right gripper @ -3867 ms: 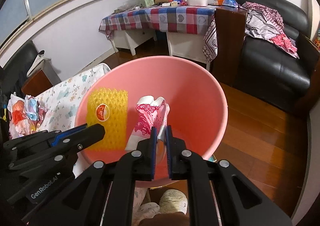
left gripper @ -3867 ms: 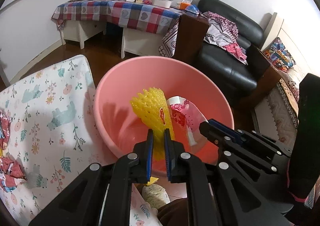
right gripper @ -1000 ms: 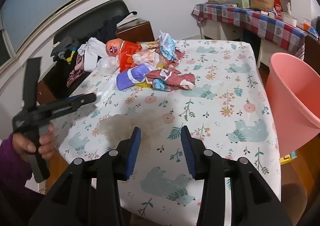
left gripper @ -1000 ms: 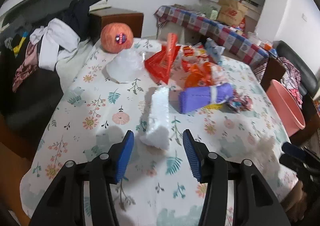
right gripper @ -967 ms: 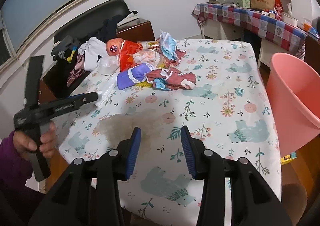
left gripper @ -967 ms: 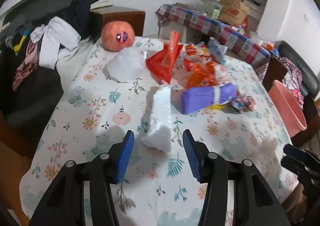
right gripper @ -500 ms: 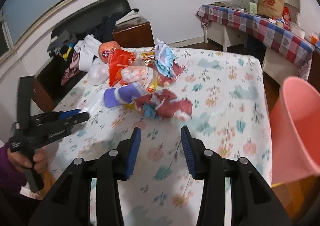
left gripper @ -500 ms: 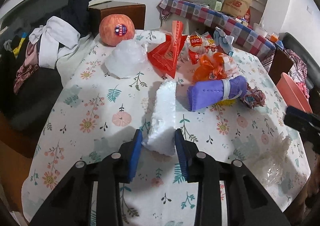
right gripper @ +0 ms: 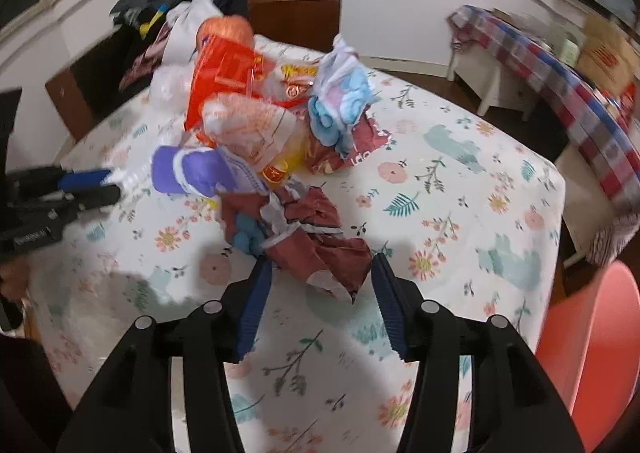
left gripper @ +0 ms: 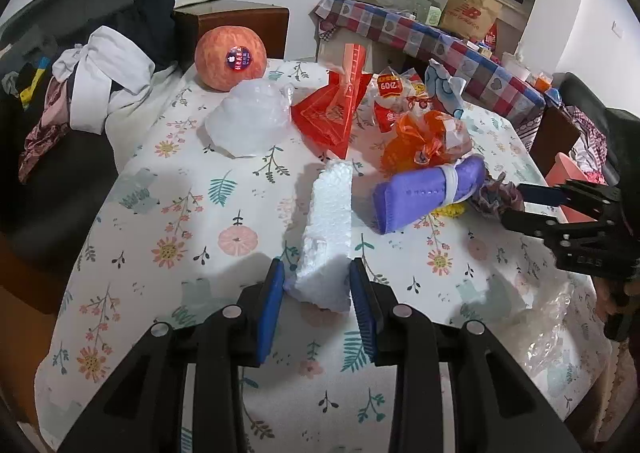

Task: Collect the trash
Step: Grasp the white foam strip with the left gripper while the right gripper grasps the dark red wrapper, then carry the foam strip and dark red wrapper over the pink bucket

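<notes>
A white foam block [left gripper: 326, 229] lies on the flowered tablecloth [left gripper: 168, 213], and my left gripper [left gripper: 316, 301] is shut on its near end, both blue pads against it. My right gripper [right gripper: 320, 285] hovers low over a crumpled dark red wrapper [right gripper: 316, 249]. Its jaws are opening, with the wrapper's near end between them and the pads off it. Behind the wrapper lies the trash pile: a purple rolled packet [right gripper: 192, 173], an orange bag [left gripper: 424, 141], a red plastic bag [left gripper: 336, 109] and a blue and white wrapper [right gripper: 340, 101]. From the right, the right gripper [left gripper: 536, 201] enters the left wrist view.
A pink bucket [right gripper: 592, 333] stands off the table's right side. A round orange fruit in foam netting [left gripper: 230, 57] and a clear plastic lump [left gripper: 252, 121] sit at the table's far left. Crinkled clear film [left gripper: 552, 321] lies near the right edge. Clothes cover a dark sofa [left gripper: 80, 93].
My left gripper has closed from wide open onto the foam block. My right gripper has moved in over the trash pile to the dark red wrapper, rolled, and spread its jaws wider.
</notes>
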Motion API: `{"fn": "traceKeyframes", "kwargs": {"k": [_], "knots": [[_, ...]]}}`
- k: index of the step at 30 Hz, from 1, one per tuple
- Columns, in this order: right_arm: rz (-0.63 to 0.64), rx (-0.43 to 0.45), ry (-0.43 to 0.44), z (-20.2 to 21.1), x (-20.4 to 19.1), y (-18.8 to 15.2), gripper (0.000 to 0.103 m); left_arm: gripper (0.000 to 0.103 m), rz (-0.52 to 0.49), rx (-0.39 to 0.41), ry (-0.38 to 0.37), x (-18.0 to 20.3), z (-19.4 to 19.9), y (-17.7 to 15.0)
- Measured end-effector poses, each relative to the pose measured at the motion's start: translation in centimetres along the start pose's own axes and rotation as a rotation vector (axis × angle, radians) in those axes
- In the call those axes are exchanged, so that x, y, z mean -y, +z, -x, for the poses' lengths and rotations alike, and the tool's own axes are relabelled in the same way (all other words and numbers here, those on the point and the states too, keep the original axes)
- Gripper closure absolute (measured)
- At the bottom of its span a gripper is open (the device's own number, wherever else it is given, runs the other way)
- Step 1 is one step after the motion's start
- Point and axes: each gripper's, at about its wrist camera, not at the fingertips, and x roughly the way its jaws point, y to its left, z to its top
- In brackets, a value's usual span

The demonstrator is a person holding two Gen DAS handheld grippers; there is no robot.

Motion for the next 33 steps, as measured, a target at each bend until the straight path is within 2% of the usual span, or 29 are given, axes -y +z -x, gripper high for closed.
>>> {"fn": "traceKeyframes", "kwargs": {"k": [6,8,10,22,27,33], "knots": [[-0.057,0.043,0.084,0.0,0.4,-0.1,0.052,0.070,0.002,-0.001,-0.004,0.0,0.0,0.0],[-0.068,0.051,0.080,0.3,0.2,-0.4,0.060,0.070,0.001,-0.001,-0.003,0.0,0.0,0.0],[-0.079,0.057,0.076,0.8,0.1,-0.9,0.062,0.070,0.001,-0.001,-0.004,0.0,0.0,0.1],[-0.219,0.139,0.049,5.4,-1.2,-4.7,0.064,0.071,-0.014,0.020,-0.003,0.8,1.2,-1.3],[-0.281,0.176,0.024,7.0,-1.0,-6.2,0.064,0.071,-0.023,0.076,-0.014,1.5,3.4,-1.4],[-0.345,0.224,0.001,8.7,0.0,-7.4,0.064,0.071,-0.039,0.160,-0.074,3.2,6.6,-0.5]]}}
